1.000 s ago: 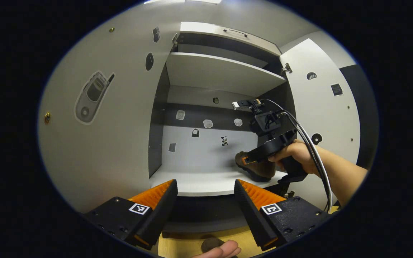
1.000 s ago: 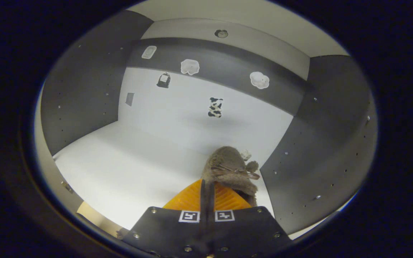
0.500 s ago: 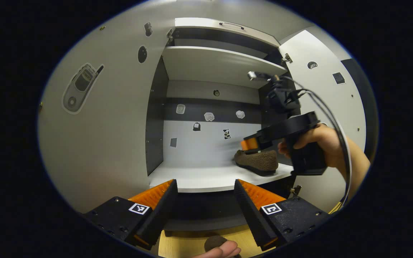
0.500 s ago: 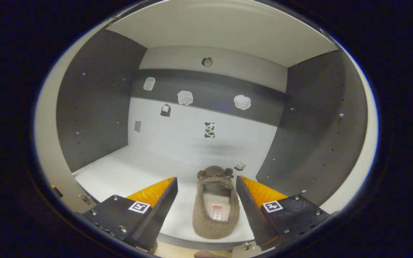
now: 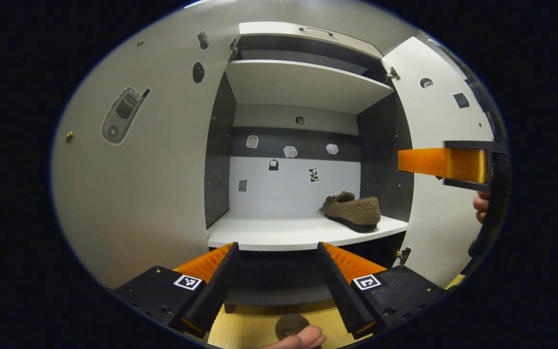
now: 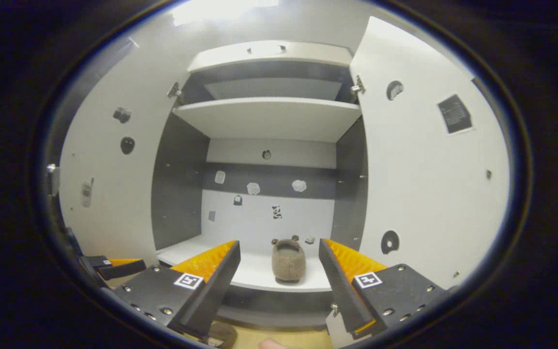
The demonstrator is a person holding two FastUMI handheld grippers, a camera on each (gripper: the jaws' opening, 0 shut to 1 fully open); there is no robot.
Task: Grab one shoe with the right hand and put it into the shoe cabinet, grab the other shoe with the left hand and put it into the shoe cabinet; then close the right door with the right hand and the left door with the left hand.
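- I count two shoes. One brown fuzzy shoe (image 5: 352, 210) sits on the lower shelf (image 5: 288, 232) of the shoe cabinet (image 5: 303, 92), right of centre in the left gripper view, near the dark right inner wall; in the right gripper view it sits low at centre, heel towards me.
- The second shoe (image 5: 289, 325) shows as a dark rounded bit at the bottom edge of the left gripper view, on the wooden floor (image 5: 255, 325), with fingertips (image 5: 303, 338) just beside it.
- Two doors, both swung open: the left door (image 5: 138, 169) fills the left of the frame, the right door (image 5: 434, 194) stands at the right.
- I count two shelves, with the upper shelf (image 5: 303, 80) above.
- My left gripper (image 5: 276, 271) has its orange fingers spread apart, nothing between them.
- My right gripper (image 6: 279, 271) is likewise spread wide and empty, well short of the cabinet; in the left gripper view it pokes in at the right edge.
- Small stickers (image 5: 289, 151) dot the back wall.
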